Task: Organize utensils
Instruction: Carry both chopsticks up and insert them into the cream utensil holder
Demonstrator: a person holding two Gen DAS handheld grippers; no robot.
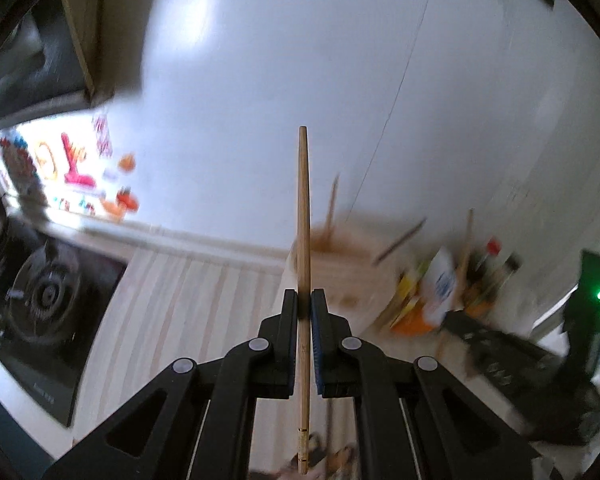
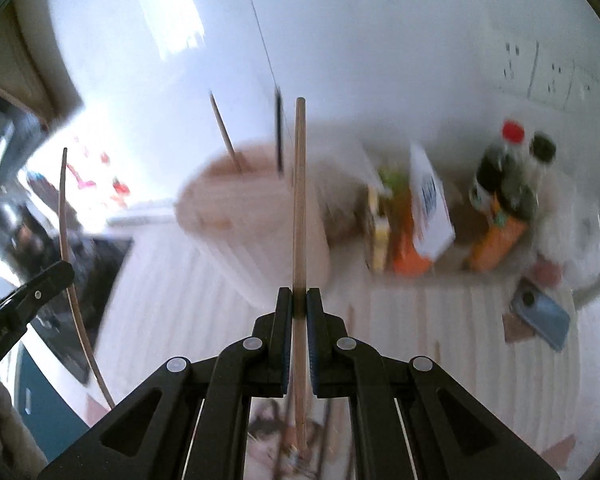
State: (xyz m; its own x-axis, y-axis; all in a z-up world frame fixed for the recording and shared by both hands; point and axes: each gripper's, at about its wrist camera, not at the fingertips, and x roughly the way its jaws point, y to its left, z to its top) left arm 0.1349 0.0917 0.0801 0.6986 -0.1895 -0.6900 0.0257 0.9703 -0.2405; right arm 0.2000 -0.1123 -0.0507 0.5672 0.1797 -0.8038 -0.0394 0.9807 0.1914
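My left gripper [image 1: 304, 300] is shut on a light wooden chopstick [image 1: 303, 208] that stands upright between its pads, tip pointing away. My right gripper [image 2: 299, 298] is shut on a second wooden chopstick [image 2: 299, 184], also upright. Both are raised above the pale striped counter [image 1: 188, 300]. Ahead stands a blurred wooden utensil holder [image 2: 256, 208] with a thin stick [image 2: 224, 132] and a dark utensil handle [image 2: 278, 132] in it; in the left wrist view the holder [image 1: 344, 272] is just right of my chopstick. The left gripper with its chopstick [image 2: 70, 272] shows at the right view's left edge.
A black gas stove [image 1: 40, 300] lies left of the counter. Right of the holder stand sauce bottles [image 2: 508, 176], packets and a white carton [image 2: 430, 204]. A blue phone [image 2: 540, 314] lies at the counter's right. A white wall rises behind. Loose utensils blur below the grippers.
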